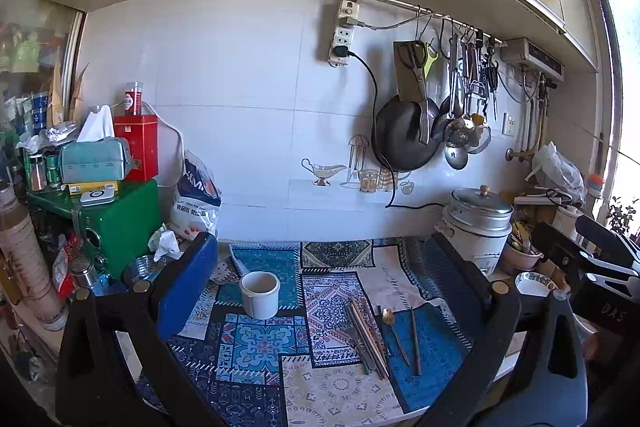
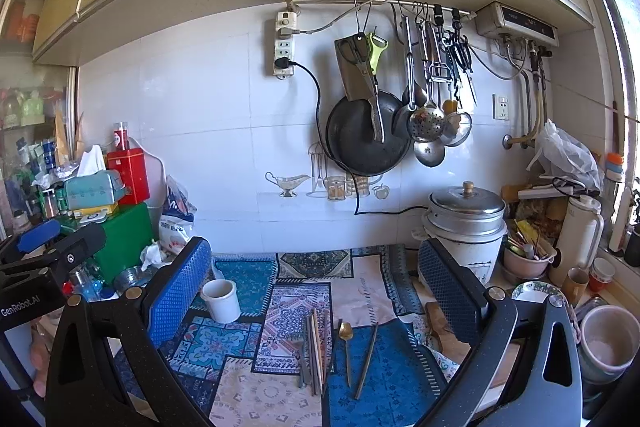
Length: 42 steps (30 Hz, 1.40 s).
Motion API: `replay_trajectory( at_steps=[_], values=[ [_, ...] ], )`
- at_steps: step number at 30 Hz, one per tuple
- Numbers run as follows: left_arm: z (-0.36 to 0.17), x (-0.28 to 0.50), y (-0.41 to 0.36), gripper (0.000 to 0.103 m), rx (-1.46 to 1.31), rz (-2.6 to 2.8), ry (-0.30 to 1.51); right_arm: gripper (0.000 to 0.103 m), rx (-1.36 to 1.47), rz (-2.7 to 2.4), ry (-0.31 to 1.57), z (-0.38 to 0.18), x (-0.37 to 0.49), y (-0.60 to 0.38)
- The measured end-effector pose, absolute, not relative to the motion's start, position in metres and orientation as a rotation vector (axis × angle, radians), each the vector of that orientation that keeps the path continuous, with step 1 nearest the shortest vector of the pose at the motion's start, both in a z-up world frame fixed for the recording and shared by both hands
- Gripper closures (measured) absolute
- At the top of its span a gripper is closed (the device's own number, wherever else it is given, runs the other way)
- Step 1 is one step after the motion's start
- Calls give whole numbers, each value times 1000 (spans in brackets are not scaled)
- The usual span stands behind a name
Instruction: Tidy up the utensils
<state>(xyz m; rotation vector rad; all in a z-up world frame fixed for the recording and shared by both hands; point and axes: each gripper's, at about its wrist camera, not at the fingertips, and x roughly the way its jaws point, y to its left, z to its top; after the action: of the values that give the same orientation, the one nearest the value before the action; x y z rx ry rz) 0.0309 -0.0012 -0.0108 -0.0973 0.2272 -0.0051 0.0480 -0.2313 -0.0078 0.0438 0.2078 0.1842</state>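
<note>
Tongs, left: left gripper (image 1: 320,291) hangs released above the patterned cloth (image 1: 264,343), its blue-padded fingers (image 1: 188,283) spread wide with nothing between them.
Tongs, right: right gripper (image 2: 316,287) is likewise spread apart and empty, fingers (image 2: 178,291) wide over the same cloth.
Holder: white cup (image 1: 260,294) stands upright just inside the left gripper's left finger; from the right gripper it sits near that gripper's left finger.
Utensils: chopsticks (image 2: 316,351), gold spoon (image 2: 346,343) and a dark stick (image 2: 366,363) lie side by side on the cloth, below and between the right gripper's fingers, well apart from the cup.
Beyond the right finger: rice cooker (image 2: 466,223) against the wall.
</note>
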Motion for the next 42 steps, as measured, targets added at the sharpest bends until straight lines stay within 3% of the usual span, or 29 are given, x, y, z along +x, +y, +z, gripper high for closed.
replay_trajectory(
  at_steps=[11, 26, 32, 40, 42],
  values=[
    [-51, 100, -11, 0, -81, -31, 380, 0, 24, 111, 358, -47, 105, -240],
    [-189, 257, -49, 0, 43, -89, 824, 0, 4, -45, 757, -152, 214, -280],
    [-249, 308, -63, 17, 28, -127, 1019, 3, 39, -20, 908, -195, 258, -285],
    [-306, 358, -78, 37, -17, -136, 1225, 12, 73, 26, 1073, -244, 305, -292],
    [-314, 364, -78, 42, -39, -136, 1249, 19, 82, 43, 1098, -252, 314, -293]
  ],
)
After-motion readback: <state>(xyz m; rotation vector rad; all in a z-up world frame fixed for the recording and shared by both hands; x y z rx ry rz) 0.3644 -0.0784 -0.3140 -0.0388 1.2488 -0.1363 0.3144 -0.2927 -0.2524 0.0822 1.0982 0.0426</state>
